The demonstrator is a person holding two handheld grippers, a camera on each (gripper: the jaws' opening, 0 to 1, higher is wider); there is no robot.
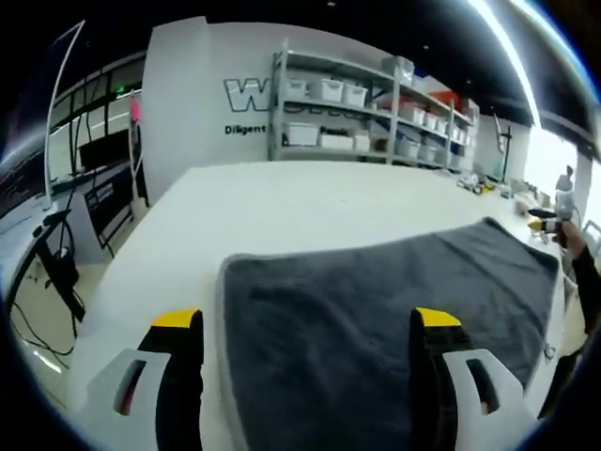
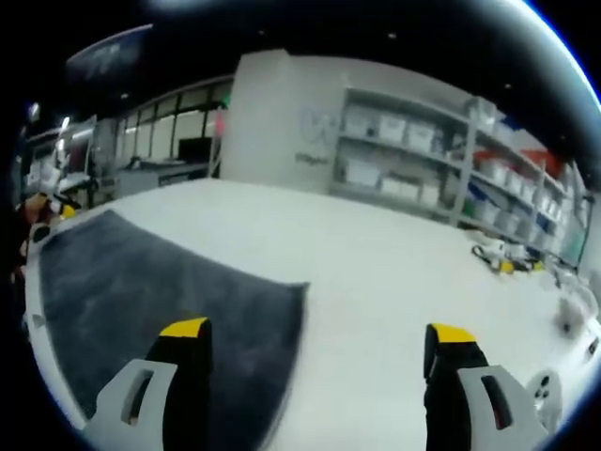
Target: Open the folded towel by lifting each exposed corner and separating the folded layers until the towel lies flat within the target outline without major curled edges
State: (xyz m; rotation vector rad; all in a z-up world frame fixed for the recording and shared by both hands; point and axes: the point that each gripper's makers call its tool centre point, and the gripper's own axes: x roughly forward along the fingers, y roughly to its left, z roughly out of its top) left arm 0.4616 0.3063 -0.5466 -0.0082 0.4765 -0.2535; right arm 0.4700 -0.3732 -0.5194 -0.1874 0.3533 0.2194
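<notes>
Grey towel [image 1: 385, 310] is looking mostly flat on the bench [image 1: 282, 202]; both tongs, left [image 1: 308, 362] and right [image 2: 317, 371], are hanging spread and empty, outline not visible.

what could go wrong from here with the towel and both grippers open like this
1. The right gripper is open with one jaw over the towel and one over bare table; closing here may miss the corner or pinch several layers.
2. The left gripper straddles the towel's edge, so it could drag the whole towel instead of peeling one layer.
3. Small items sit on the table; a flung towel might reach them.
</notes>
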